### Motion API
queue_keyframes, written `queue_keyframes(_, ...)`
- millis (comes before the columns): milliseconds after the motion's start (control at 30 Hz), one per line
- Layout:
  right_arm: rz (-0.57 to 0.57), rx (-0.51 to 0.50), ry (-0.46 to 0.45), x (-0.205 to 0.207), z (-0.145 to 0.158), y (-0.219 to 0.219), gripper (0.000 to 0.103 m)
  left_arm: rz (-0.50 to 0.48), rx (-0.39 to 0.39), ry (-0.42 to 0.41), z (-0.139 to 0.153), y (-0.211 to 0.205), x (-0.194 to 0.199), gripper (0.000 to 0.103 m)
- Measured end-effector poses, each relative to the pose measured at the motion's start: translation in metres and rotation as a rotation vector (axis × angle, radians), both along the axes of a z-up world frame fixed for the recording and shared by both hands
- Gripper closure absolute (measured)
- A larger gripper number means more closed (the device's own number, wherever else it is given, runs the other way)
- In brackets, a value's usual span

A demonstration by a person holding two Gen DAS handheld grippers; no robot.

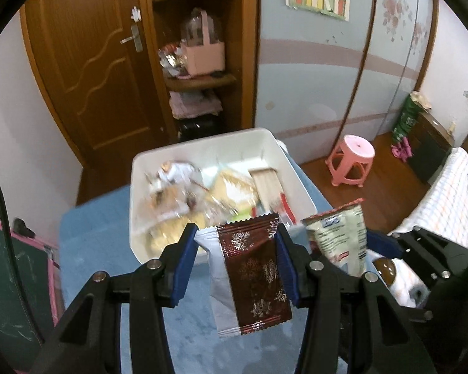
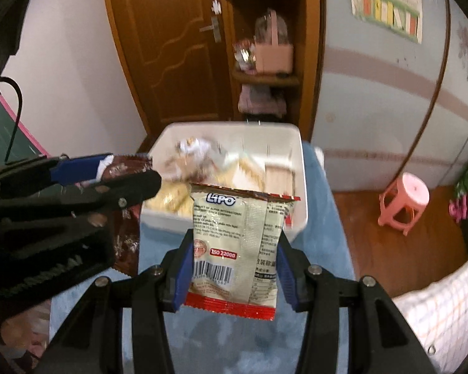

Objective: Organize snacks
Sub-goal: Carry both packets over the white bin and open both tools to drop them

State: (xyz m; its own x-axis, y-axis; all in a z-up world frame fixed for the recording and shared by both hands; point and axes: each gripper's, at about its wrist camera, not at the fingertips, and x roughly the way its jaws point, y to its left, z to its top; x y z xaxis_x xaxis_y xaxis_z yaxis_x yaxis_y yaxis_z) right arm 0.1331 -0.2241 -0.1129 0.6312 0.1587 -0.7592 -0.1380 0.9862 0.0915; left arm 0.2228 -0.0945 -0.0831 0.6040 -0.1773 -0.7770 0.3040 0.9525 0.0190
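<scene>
The left hand-held gripper (image 1: 234,243) pinches a light, crinkly brown snowflake-printed foil packet (image 1: 254,277); the right hand-held gripper (image 2: 234,258) clamps a soft cream Lipo snack bag (image 2: 237,246) at its side edges.

Two grippers, left (image 1: 234,243) and right (image 2: 234,252), two held snack packets, brown (image 1: 254,277) and pale (image 2: 237,246), one white bin (image 1: 265,143), one pink stool (image 1: 354,162).

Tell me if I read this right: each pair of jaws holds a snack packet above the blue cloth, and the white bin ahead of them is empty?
Not quite. The white bin is not empty: the left wrist view shows it filled with snack wrappers. The rest holds: the brown packet and the Lipo packet are each gripped over the blue cloth.
</scene>
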Motion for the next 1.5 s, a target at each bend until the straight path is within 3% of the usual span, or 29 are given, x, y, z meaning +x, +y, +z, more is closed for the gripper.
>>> queue_keyframes(433,0.003,0.02,-0.115,0.069,0.046,-0.013,0.055,0.123,-0.004,-0.088,0.039,0.011,0.062,0.056)
queue_keyframes(667,0.031,-0.004,-0.127,0.09,0.049,-0.007,0.054,0.186,-0.012,-0.052,0.03,0.021,0.093,0.055)
queue_keyframes(1000,0.048,-0.068,-0.104,0.128,0.035,-0.001,0.054,0.236,0.05,-0.07,0.016,0.022,0.123,0.054)
queue_keyframes(1233,0.066,-0.142,-0.083,0.144,0.015,0.008,0.051,0.258,0.036,-0.087,0.013,0.024,0.131,0.01)
queue_keyframes(1367,0.066,-0.112,-0.036,0.147,0.008,0.007,0.051,0.245,0.026,-0.063,0.009,0.024,0.134,0.001)
queue_keyframes(1500,0.072,-0.089,-0.031,0.142,0.009,0.007,0.047,0.263,0.011,-0.01,0.001,0.029,0.136,0.001)
